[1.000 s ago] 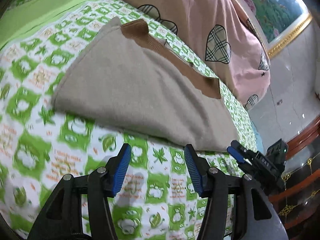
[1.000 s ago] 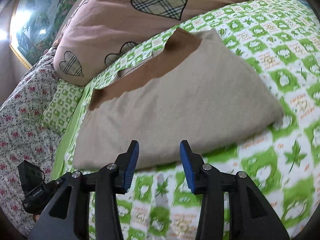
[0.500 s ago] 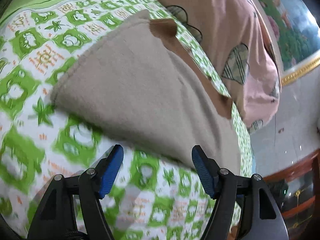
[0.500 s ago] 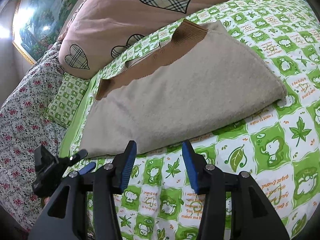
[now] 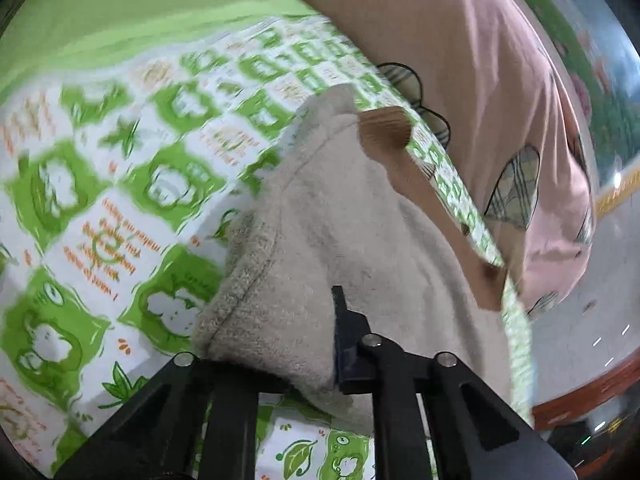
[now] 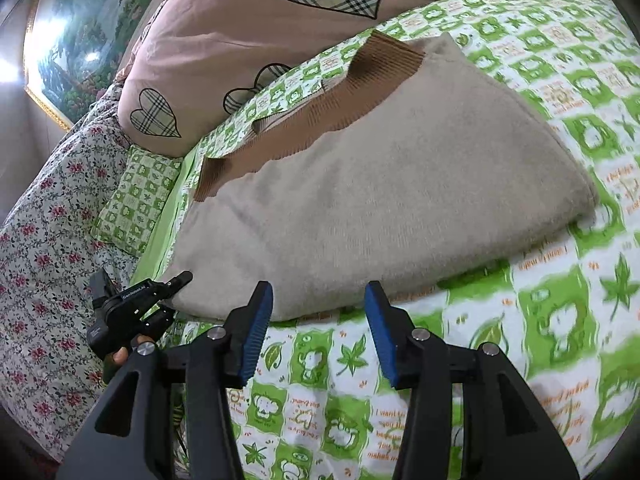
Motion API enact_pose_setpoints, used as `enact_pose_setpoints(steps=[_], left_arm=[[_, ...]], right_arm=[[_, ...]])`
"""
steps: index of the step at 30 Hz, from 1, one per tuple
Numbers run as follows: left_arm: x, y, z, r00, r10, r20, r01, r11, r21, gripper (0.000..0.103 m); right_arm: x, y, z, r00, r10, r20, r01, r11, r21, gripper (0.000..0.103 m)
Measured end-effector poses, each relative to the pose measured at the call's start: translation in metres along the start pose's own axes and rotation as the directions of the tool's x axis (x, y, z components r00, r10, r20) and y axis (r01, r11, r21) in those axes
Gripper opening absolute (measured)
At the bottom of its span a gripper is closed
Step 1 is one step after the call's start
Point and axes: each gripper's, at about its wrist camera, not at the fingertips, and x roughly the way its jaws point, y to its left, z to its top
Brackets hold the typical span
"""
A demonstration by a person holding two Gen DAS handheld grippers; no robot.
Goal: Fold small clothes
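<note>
Left wrist view: left gripper [image 5: 316, 344] clamped tight on the near corner of a beige garment [image 5: 360, 232], cloth bunched between the black fingers [image 5: 348, 332] and hiding the left one. Garment folded, lying on a green-and-white checked sheet [image 5: 120, 184], a brown ribbed band [image 5: 386, 128] along its far edge. Beyond it a pink quilt [image 5: 480, 80] with plaid hearts. Much motion blur across the sheet.

Right wrist view: right gripper [image 6: 318, 320] hovering over the sheet [image 6: 540, 320] just short of the garment's [image 6: 400, 184] near edge, blue pads [image 6: 260, 320] standing about halfway apart with nothing between them. Garment spread as a wide folded wedge, brown band [image 6: 320, 120] on the far side, touching the sheet all along. At lower left, the left gripper [image 6: 176, 280] seen from the side, its tip at the garment's left corner, a hand [image 6: 120, 356] partly visible beneath it. Behind, the pink quilt [image 6: 240, 40], a small green checked pillow [image 6: 136, 200], a floral cover [image 6: 48, 240], and a framed landscape painting [image 6: 80, 32] on the wall.

No containers in view.
</note>
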Motion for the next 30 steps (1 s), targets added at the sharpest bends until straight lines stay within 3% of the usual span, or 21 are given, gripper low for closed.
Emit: enact_pose_setpoints(steps=[2,5,8,11,12,15,16,18,22,24,26,28,30], left_arm=[[-0.006,-0.022,0.001,0.999,0.025,0.023,-0.027,0.995,0.095,0.010],[-0.019,-0.063,0.003,0.998,-0.040,0.044,0.028,0.971,0.236,0.009],[-0.022,-0.107,-0.004,0.993,-0.110,0.032,0.091,0.929,0.358,0.009],[-0.010,-0.146,-0.020,0.987,-0.163,-0.011,0.151,0.885,0.440,0.009],[-0.003,-0.158,-0.028,0.985,-0.172,-0.032,0.166,0.867,0.470,0.009],[0.022,-0.181,-0.051,0.981,-0.168,-0.095,0.193,0.823,0.535,0.009],[0.032,-0.185,-0.057,0.980,-0.157,-0.118,0.197,0.814,0.546,0.009],[0.048,-0.190,-0.066,0.979,-0.133,-0.153,0.197,0.800,0.566,0.009],[0.061,-0.190,-0.069,0.976,-0.130,-0.173,0.207,0.799,0.564,0.009],[0.064,-0.189,-0.067,0.974,-0.137,-0.182,0.216,0.803,0.556,0.009],[0.066,-0.193,-0.071,0.975,-0.130,-0.182,0.212,0.795,0.569,0.009],[0.058,-0.195,-0.075,0.979,-0.111,-0.171,0.193,0.776,0.600,0.009],[0.053,-0.208,-0.077,0.983,-0.097,-0.159,0.178,0.741,0.647,0.009]], right_arm=[[-0.001,-0.001,0.009,1.000,0.016,0.005,-0.016,1.000,-0.013,0.049],[0.001,-0.007,0.034,0.999,0.039,-0.006,-0.039,0.999,-0.029,0.049],[0.013,-0.011,0.062,0.997,0.030,-0.069,-0.034,0.998,-0.057,0.049],[0.031,-0.016,0.096,0.983,0.126,-0.132,-0.128,0.992,-0.009,0.049],[0.039,-0.017,0.109,0.976,0.157,-0.148,-0.157,0.988,0.013,0.053],[0.063,-0.019,0.139,0.947,0.264,-0.184,-0.254,0.964,0.078,0.080],[0.075,-0.018,0.147,0.926,0.315,-0.207,-0.299,0.949,0.105,0.086],[0.101,-0.016,0.160,0.870,0.423,-0.253,-0.385,0.904,0.188,0.087],[0.142,-0.001,0.170,0.875,0.362,-0.320,-0.325,0.931,0.166,0.088],[0.161,0.007,0.170,0.861,0.367,-0.353,-0.332,0.930,0.157,0.087],[0.172,0.019,0.168,0.873,0.327,-0.361,-0.308,0.945,0.111,0.067],[0.179,0.035,0.168,0.894,0.253,-0.369,-0.262,0.965,0.027,0.023],[0.172,0.049,0.173,0.918,0.196,-0.344,-0.229,0.972,-0.058,0.018]])
